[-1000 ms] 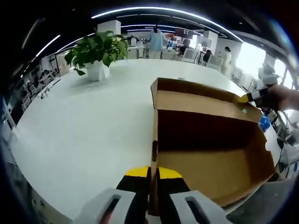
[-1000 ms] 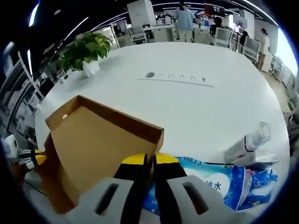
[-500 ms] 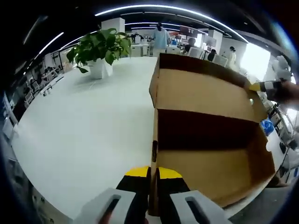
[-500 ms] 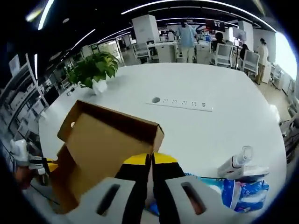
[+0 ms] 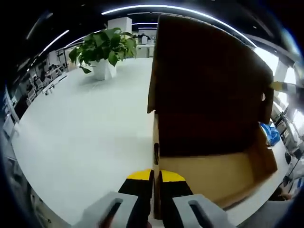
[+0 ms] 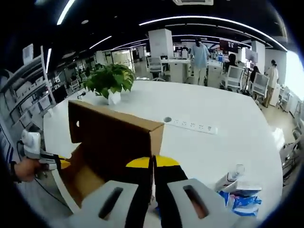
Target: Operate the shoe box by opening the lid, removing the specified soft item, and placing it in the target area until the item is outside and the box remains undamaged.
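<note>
Left gripper view showed the left gripper [image 5: 153, 176] pinching the brown cardboard shoe box [image 5: 213, 171] wall on the white table [image 5: 80, 128]; its lid [image 5: 209, 76] stood raised — the right gripper [image 6: 153, 164] pinched that lid's edge; blue packet [image 6: 240, 202] lay nearby.

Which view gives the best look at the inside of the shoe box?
The left gripper view: the shoe box stands open toward that camera, floor and raised lid both visible, nothing seen inside. The right gripper view shows mainly the lid's outer face and a sliver of the interior.
</note>
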Available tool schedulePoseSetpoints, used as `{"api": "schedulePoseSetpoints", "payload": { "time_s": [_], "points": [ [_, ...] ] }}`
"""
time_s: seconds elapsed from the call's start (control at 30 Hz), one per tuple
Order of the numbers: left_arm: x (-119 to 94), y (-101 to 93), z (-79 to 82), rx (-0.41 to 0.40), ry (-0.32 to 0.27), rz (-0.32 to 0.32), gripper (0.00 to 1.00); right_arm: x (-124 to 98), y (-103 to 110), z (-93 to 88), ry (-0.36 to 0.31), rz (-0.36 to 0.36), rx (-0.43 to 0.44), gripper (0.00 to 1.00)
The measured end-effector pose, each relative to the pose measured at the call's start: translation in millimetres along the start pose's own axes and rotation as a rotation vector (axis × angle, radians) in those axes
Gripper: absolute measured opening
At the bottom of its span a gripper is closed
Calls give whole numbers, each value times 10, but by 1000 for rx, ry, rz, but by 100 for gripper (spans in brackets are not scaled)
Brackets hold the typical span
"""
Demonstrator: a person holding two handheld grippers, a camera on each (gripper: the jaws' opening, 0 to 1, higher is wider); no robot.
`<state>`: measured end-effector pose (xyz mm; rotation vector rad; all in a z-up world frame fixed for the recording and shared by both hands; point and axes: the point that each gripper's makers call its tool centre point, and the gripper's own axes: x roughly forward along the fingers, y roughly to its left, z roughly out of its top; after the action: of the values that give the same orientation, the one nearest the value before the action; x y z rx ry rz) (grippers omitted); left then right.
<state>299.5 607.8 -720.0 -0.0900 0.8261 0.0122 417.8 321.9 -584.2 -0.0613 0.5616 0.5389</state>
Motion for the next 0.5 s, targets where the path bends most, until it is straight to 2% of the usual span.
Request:
{"api": "schedulePoseSetpoints", "payload": {
  "time_s": [0.27, 0.5],
  "points": [
    [17, -33, 15, -2, -7, -13, 4, -95, 43, -50, -21, -19, -57, 0],
    [18, -25, 17, -3, -14, -46, 4, -168, 61, -128, -63, -46, -24, 0]
  ]
}}
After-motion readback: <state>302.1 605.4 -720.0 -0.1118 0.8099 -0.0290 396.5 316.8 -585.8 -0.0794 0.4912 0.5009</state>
